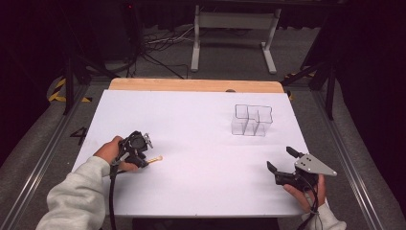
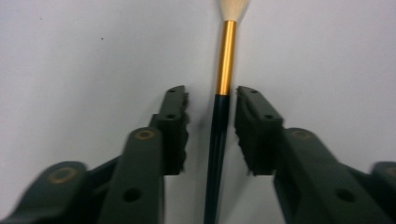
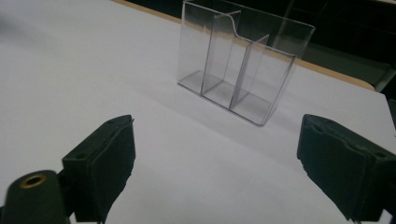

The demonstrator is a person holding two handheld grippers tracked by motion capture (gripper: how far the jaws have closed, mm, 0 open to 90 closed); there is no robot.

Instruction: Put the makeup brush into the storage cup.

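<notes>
The left tool (image 2: 212, 128) sits low over the white desk (image 1: 201, 139), its jaws parted with a thin brush (image 2: 223, 65) lying between them; neither pad visibly touches the handle. The brush has a dark handle, a gold band and a pale tip pointing away from the tool. It lies on the desk's near left part, well apart from the clear three-part holder (image 1: 252, 120) on the far right.

The right tool (image 1: 282, 165) rests near the desk's right front edge, jaws spread wide and holding nothing, facing the holder (image 3: 243, 65).

The handle looks slim and round, so closing off-centre could roll it aside or let it slip out. Pinched far back on the handle, it would likely tip forward when lifted. The holder seems light and could slide or topple if bumped.

The desk top is smooth and white with a wooden strip (image 1: 196, 85) along its far edge. Beyond it, the room is dark, with cables (image 1: 163, 43) on a grey floor and a white frame (image 1: 234, 33).
</notes>
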